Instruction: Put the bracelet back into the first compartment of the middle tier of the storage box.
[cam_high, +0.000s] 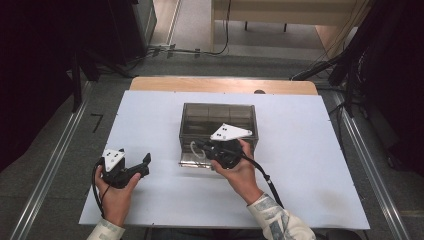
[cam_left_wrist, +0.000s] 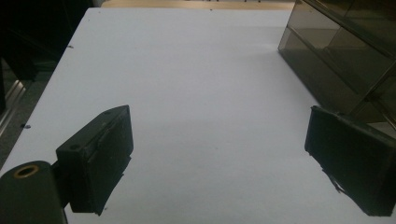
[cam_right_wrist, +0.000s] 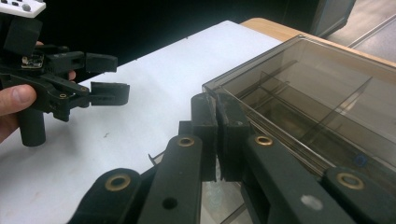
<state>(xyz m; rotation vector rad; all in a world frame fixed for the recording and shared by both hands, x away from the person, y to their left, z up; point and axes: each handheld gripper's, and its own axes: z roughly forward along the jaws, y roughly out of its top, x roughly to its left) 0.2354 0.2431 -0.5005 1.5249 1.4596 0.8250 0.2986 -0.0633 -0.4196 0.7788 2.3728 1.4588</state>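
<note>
White tabletop (cam_high: 310, 150) with a wooden far edge, smoky clear divided box (cam_high: 218, 119) resting near its centre

Counter (cam_high: 310, 165): white top, wooden far edge. Smoky clear box (cam_high: 218, 120), divided into compartments, at centre. Right claw (cam_high: 202, 146) at the box's near-left edge, held by right hand (cam_high: 241, 172). Left claw (cam_high: 146, 164) well apart at near left, jaws spread, held by left hand (cam_high: 116, 192).

One smoky clear divided box (cam_high: 218, 120) sits on one white-topped desk (cam_high: 310, 165). Two hand-held grippers are present: the left hand-held gripper (cam_high: 142, 165) and the right hand-held gripper (cam_high: 202, 146).
</note>
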